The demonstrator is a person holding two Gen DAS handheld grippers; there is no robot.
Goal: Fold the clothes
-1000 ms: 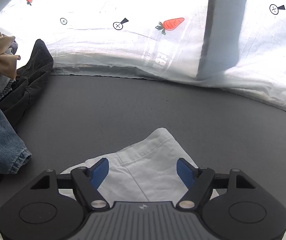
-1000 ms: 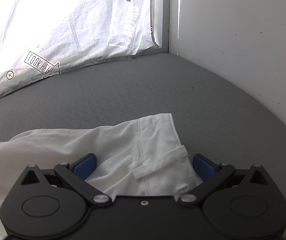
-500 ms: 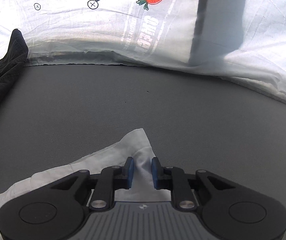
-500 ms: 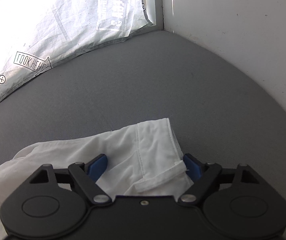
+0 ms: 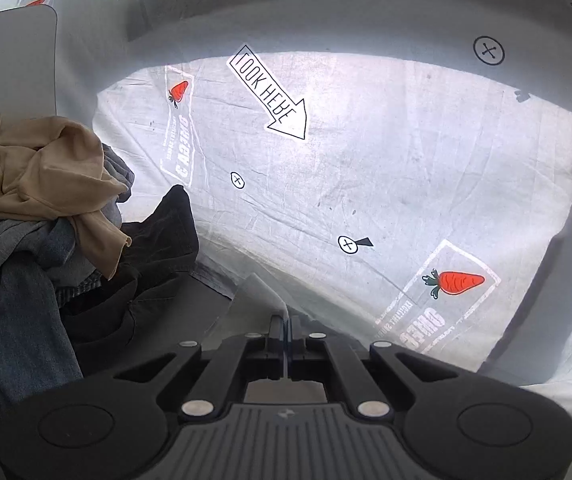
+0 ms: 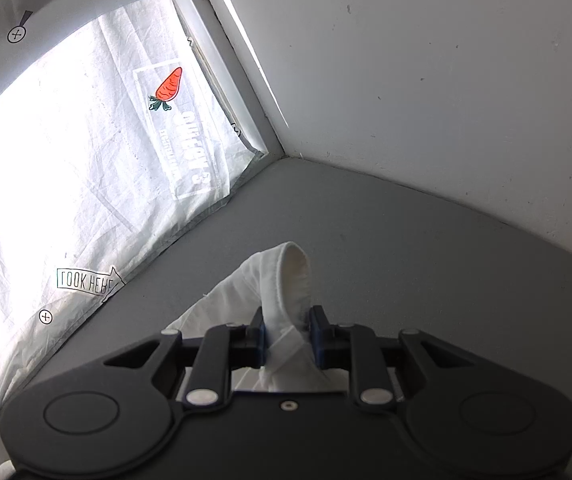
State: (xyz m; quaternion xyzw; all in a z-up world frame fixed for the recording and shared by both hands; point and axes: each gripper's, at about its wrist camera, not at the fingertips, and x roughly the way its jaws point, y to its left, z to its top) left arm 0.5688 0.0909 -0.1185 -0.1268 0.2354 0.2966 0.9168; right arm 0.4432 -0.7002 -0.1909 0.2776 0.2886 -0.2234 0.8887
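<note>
Left claw [image 5: 286,330] is pressed together on a thin edge of the white garment [image 6: 282,280]. Right claw [image 6: 287,330] pinches a bunched fold of it above the grey surface [image 6: 425,248]. Unfolded clothes pile [image 5: 46,208] sits left.

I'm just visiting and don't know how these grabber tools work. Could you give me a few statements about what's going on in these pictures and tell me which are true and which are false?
1. The right gripper is clamped on a white garment. True.
2. The left gripper stands wide open. False: its fingers are closed together, with a thin edge of pale cloth pinched between them.
3. A pile of unfolded clothes, with a tan piece on top, lies to the left in the left wrist view. True.
4. The printed sheet behind the work surface shows tomatoes. False: it shows orange carrots.
5. The work surface is bright red. False: it is grey.
</note>
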